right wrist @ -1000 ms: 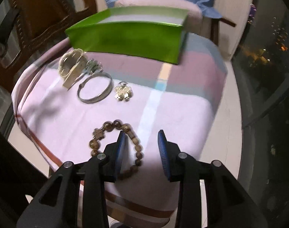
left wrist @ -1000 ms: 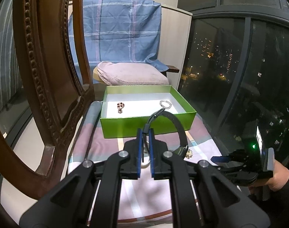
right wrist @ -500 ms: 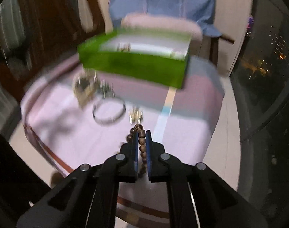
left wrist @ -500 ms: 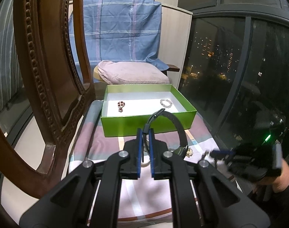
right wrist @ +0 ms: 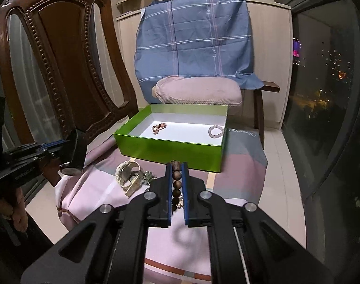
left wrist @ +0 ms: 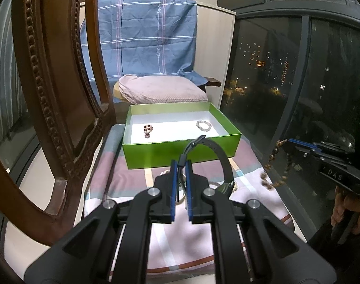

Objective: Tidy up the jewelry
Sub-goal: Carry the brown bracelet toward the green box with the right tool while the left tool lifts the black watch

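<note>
Right wrist view: right claw (right wrist: 176, 184) clamped on brown bead bracelet (right wrist: 176, 181), lifted clear of pink cloth (right wrist: 97, 189), short of green box (right wrist: 170, 150). Light, limp, loose loop; beads round and slick, prone to swing or slip. Best pinched across several beads. Left claw (left wrist: 180, 177) closed on black watch strap (left wrist: 219, 156), stiff, springy.

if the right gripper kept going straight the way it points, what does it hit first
Likely the near wall of the green box: it sits straight ahead of the right gripper, which is shut on the wooden bead bracelet. Depth is uncertain.
</note>
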The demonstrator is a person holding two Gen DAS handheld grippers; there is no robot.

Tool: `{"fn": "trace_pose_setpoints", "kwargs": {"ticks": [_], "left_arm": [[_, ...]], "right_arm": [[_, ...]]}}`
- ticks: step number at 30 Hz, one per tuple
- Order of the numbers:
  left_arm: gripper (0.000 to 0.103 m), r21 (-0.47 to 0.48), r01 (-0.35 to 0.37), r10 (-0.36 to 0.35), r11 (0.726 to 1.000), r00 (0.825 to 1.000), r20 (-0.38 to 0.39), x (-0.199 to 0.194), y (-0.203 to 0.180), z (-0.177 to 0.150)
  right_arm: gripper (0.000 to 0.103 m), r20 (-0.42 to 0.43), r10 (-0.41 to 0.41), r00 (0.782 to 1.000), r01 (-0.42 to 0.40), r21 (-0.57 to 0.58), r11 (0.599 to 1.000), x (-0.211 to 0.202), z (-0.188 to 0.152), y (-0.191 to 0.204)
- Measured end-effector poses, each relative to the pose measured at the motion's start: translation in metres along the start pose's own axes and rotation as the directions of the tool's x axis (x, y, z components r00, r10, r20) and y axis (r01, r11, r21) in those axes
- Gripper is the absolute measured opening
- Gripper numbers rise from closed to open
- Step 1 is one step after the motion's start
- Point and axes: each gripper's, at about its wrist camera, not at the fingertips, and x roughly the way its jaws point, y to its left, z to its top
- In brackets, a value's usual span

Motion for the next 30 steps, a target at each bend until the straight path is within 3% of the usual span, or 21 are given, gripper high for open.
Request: {"fn": "trace_pose_setpoints", "kwargs": {"ticks": [22, 30], "left_arm": [[0.007, 0.000, 0.000, 0.000, 1.000, 0.999, -0.037, 0.006, 0.000, -0.004], [0.007, -0.026, -0.001, -0.001, 1.000, 0.998, -0.062, 0.018, 0.004, 0.003]], "right_arm": [[0.008, -0.022, 0.002, 1.000, -0.002, 0.012, 1.000, 0.007, -0.003, -0.005], [0.008, -0.013, 0.025, 1.000, -0.025, 0.032, 0.999, 0.014, 0.013, -0.007]]}}
